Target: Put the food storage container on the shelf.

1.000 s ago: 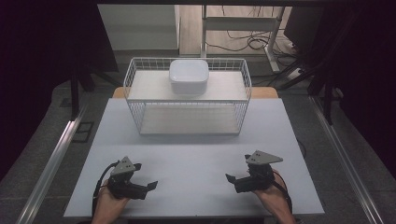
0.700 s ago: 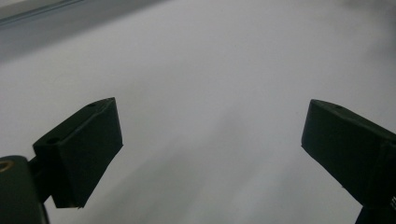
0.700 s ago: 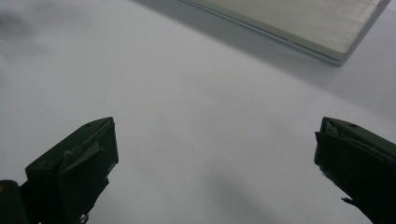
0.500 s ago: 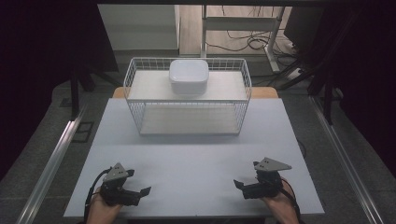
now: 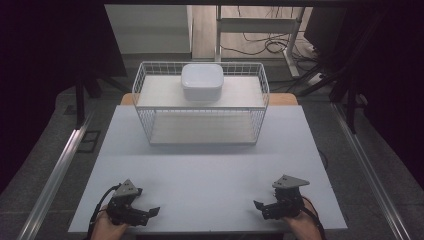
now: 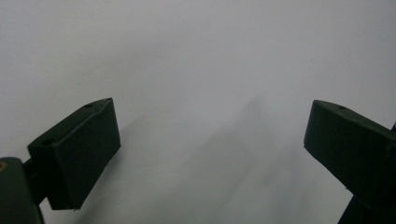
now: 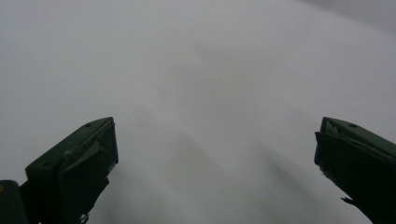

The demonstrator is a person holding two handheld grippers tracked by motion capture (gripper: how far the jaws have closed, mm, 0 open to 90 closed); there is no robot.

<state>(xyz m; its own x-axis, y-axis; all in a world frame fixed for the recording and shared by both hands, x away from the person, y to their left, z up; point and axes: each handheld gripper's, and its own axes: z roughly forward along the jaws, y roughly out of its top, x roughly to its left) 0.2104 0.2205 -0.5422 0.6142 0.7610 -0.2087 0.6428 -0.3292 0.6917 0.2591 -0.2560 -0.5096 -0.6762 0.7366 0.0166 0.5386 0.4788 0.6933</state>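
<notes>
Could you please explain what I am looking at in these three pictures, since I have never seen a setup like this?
A person sits at a white table holding a hand tool with two black jaws in each hand: the left gripper and the right gripper. The high view looks down from above. The other two pictures come from cameras riding on each gripper, looking past its jaws at bare tabletop. Both grippers are open and hold nothing. At the far side stands a white wire basket with a white lidded container on its upper level.
</notes>
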